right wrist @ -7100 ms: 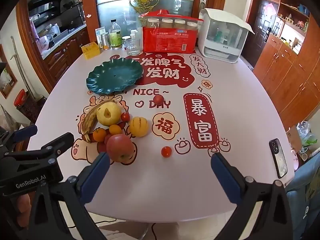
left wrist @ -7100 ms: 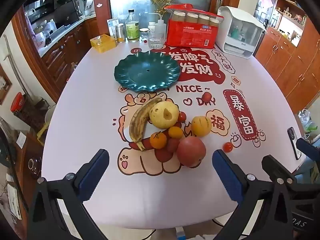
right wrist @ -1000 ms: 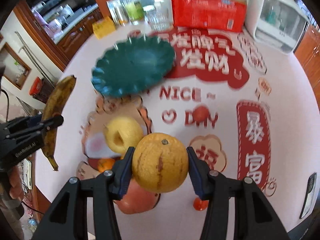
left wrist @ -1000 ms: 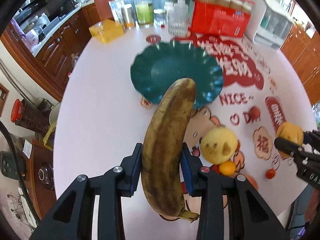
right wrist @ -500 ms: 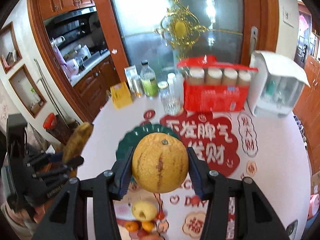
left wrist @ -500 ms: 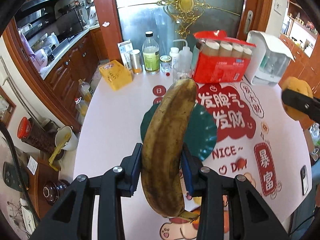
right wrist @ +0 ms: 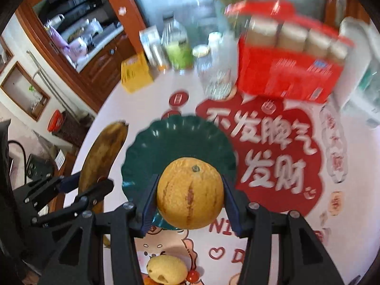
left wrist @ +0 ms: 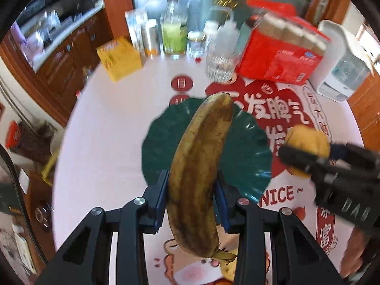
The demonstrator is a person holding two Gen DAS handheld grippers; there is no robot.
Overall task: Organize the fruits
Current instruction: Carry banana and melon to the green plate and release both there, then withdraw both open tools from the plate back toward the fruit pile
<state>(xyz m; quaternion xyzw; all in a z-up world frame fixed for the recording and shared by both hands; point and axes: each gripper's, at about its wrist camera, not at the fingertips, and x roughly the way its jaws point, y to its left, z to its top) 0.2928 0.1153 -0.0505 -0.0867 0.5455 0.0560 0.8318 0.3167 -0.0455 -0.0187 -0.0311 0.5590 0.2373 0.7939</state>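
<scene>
left fingers [left wrist: 159, 196] clamp banana [left wrist: 199, 171] | right fingers [right wrist: 149, 201] clamp orange [right wrist: 190, 193]

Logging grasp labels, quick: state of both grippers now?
Left gripper: closed on the brown-spotted yellow banana.
Right gripper: closed on the round orange-yellow citrus fruit.

Counter cover [right wrist: 133, 99], white print on red: "不发脾气 发财"; below the green plate [left wrist: 239, 156], red "NICE ~". Red strip [left wrist: 326, 228] shows "富". Right gripper [left wrist: 306, 159] body reads "DAS".
</scene>
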